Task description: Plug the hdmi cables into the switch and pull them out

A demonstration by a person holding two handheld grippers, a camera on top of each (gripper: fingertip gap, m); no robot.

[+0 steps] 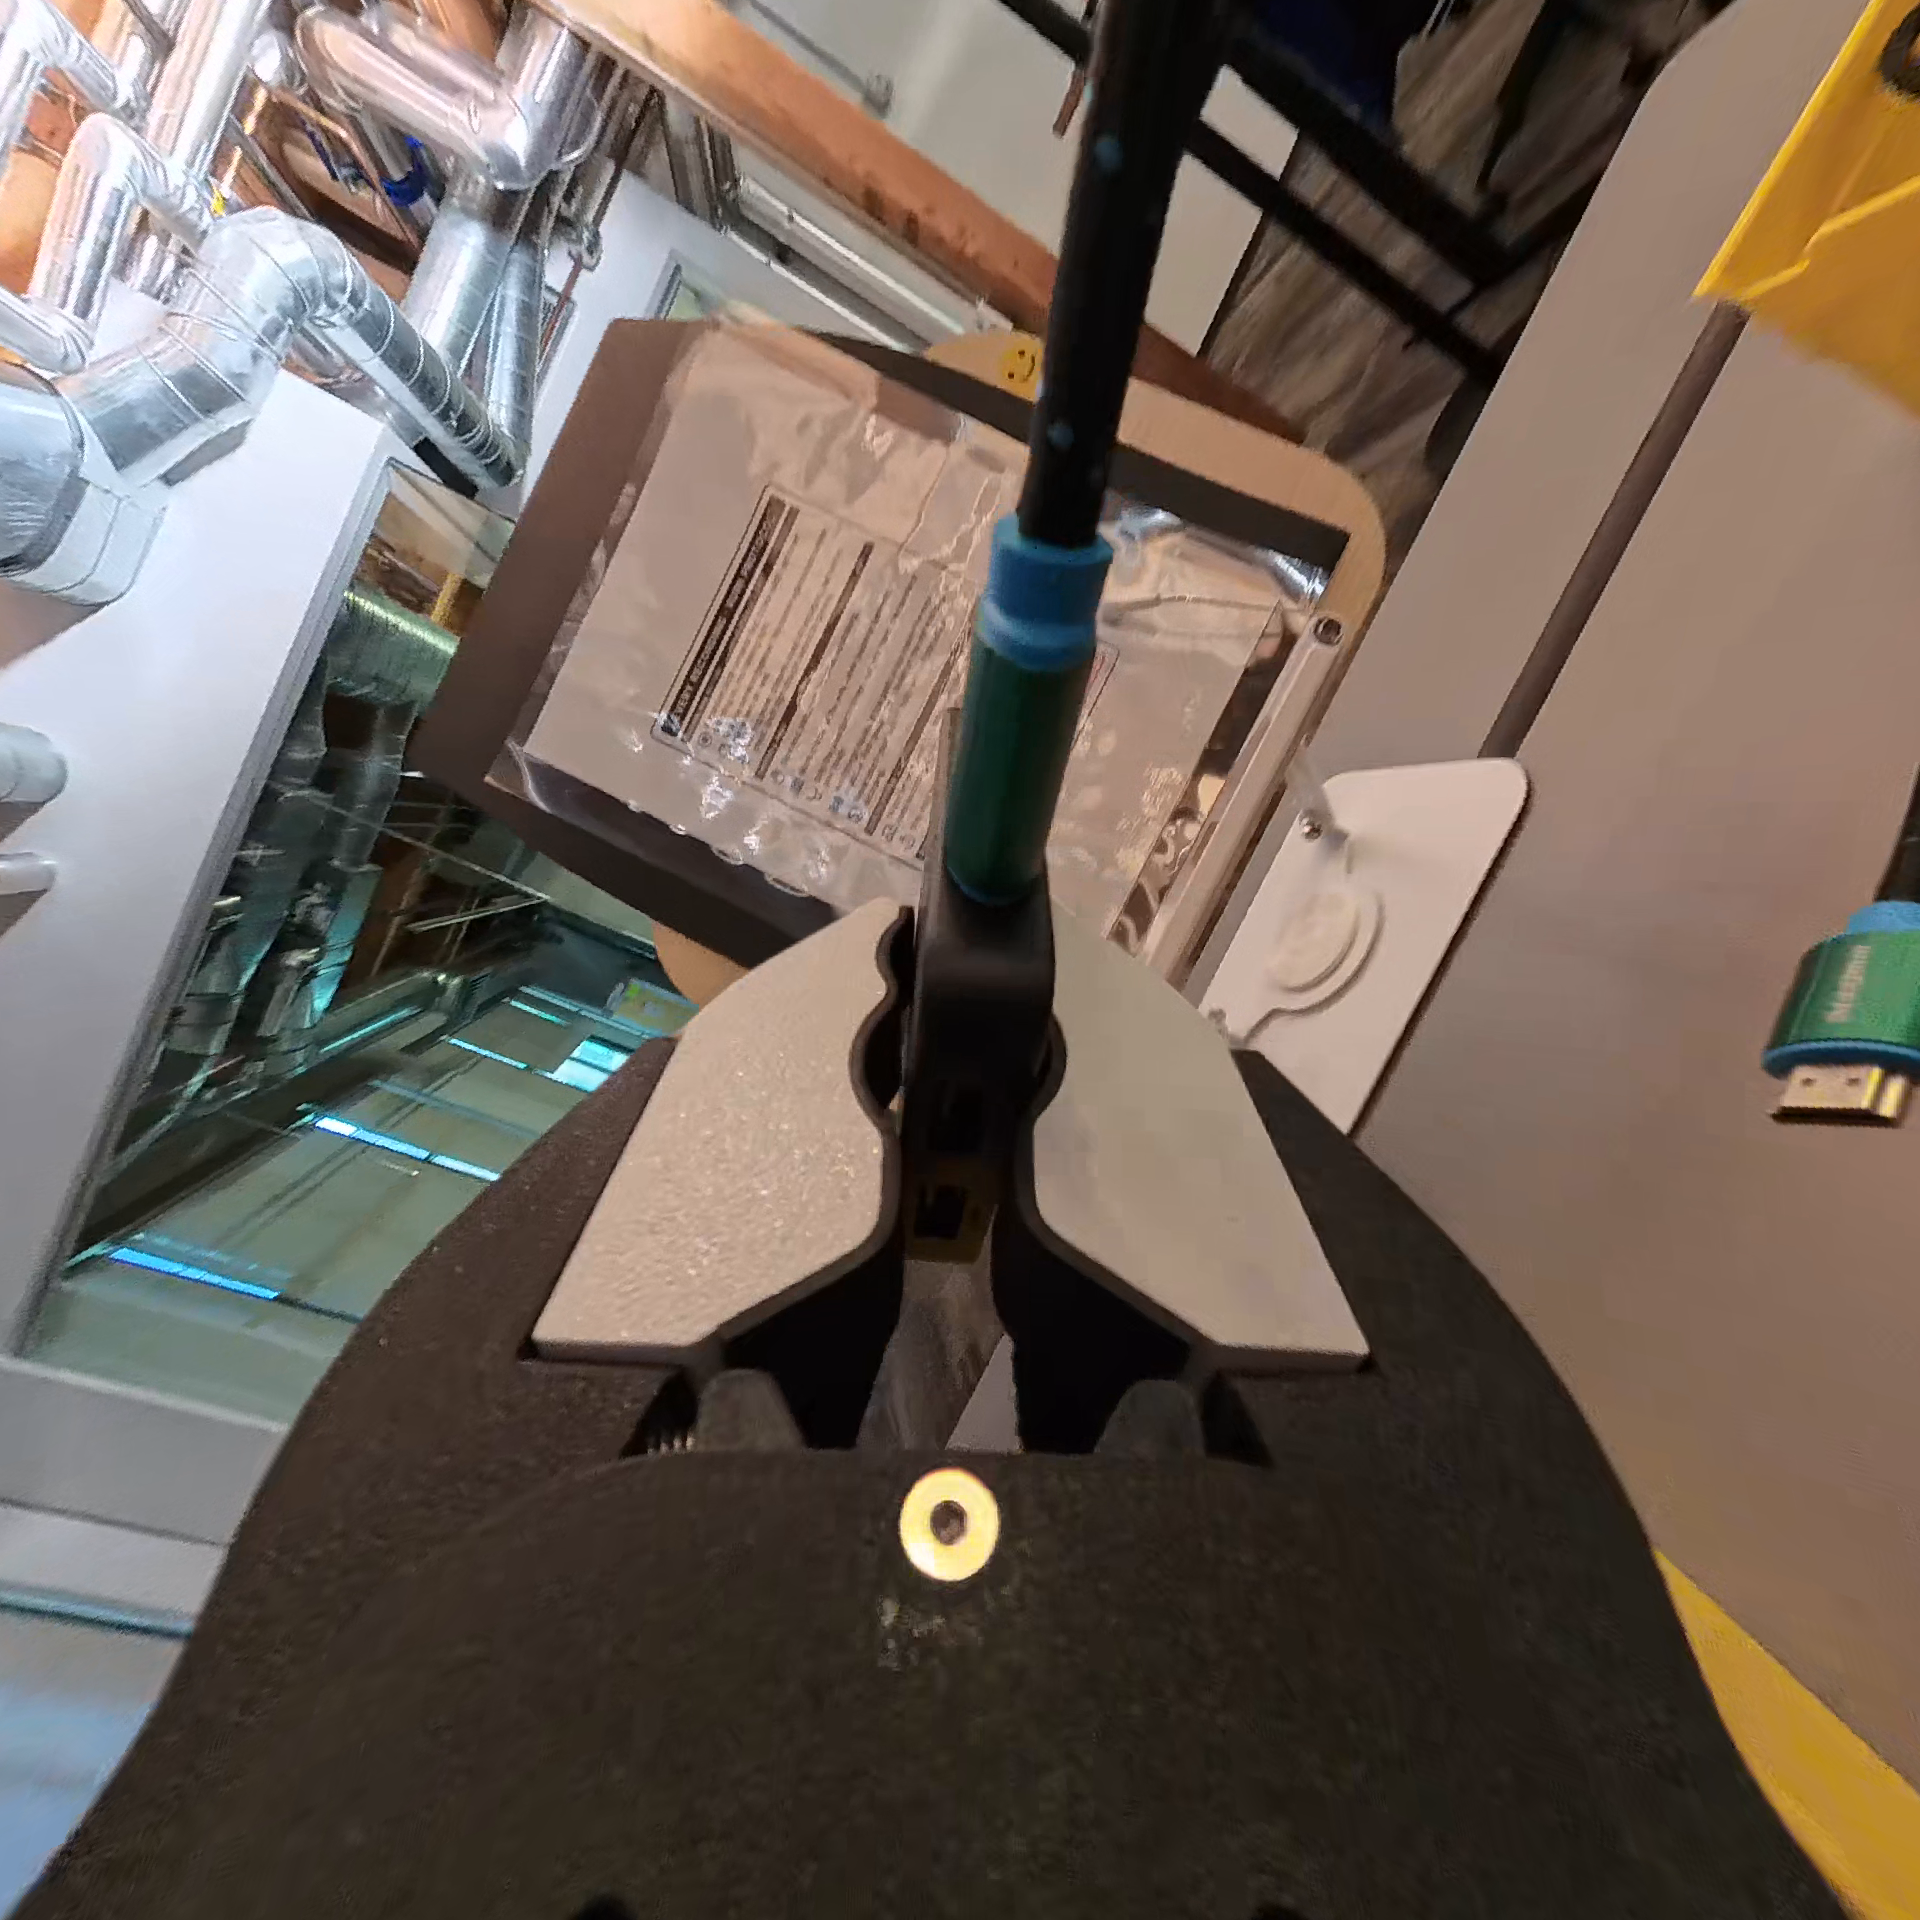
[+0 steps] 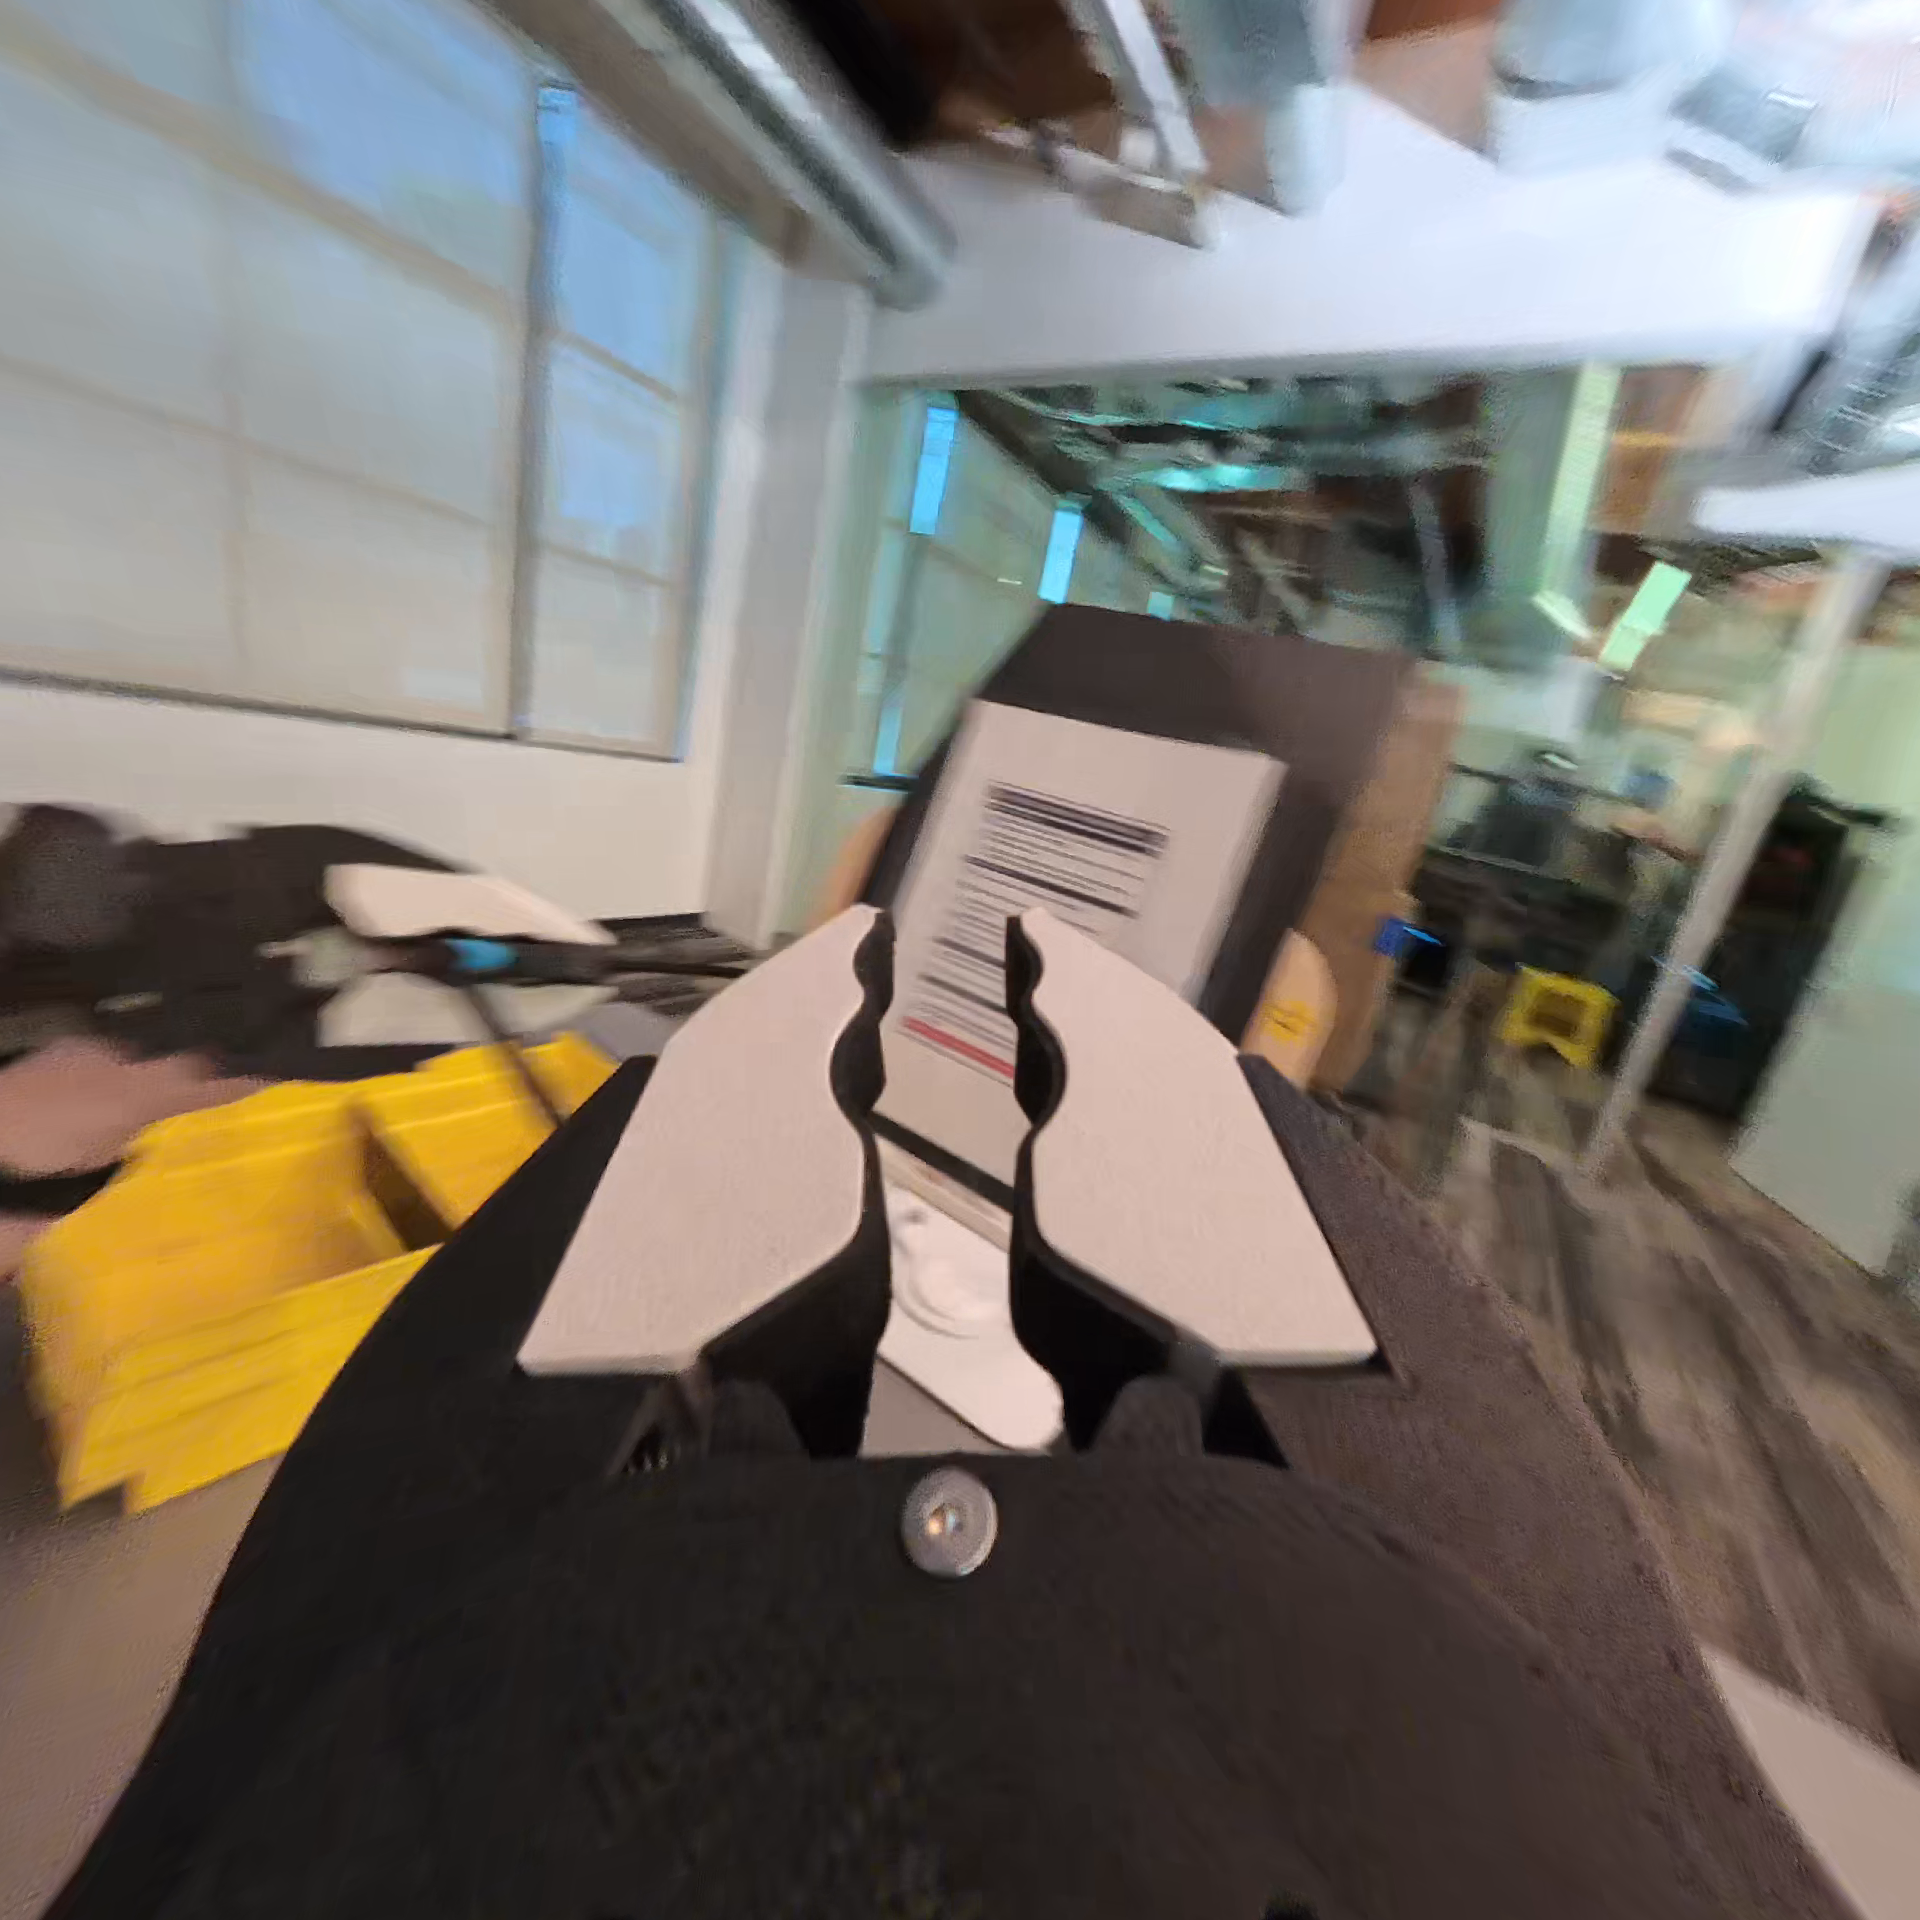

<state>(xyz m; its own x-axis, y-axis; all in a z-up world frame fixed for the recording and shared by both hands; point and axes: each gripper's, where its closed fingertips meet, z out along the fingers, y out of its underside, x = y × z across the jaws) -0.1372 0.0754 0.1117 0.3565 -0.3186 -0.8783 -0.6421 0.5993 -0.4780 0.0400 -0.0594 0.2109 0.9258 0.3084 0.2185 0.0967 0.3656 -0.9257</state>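
The HDMI cable (image 1: 1081, 260) that matters here is clamped in the left tongs (image 1: 971, 1049): its black plug body (image 1: 977, 997) sits pinched between the two grey fingers (image 1: 769, 1122), with the gold metal tip (image 1: 945, 1216) pointing back toward the camera and a green sleeve (image 1: 997, 769) with a blue collar (image 1: 1039, 603) rising out of the tongs into the black cord, which runs up and out of the top of the left wrist view. A second HDMI plug (image 1: 1844, 1023), green with blue trim and a gold tip, hangs at the right edge of that view, free of any tongs and well apart from the held one. Behind the held cable stands a dark box (image 1: 582, 623) with a plastic-covered sheet (image 1: 831, 623) on its face, and a white plate (image 1: 1382, 894) lies near it on the grey counter (image 1: 1662, 1351). A yellow piece (image 1: 1839, 208) shows at the upper right. The right tongs (image 2: 951, 1029) hold nothing; their fingers (image 2: 748, 1132) stand a little apart with a clear gap between them. The right wrist view is heavily blurred: through the gap shows the same box with its white sheet (image 2: 1091, 862), and to the left lie yellow bins (image 2: 239, 1226). The switch cannot be made out with any certainty in either view.
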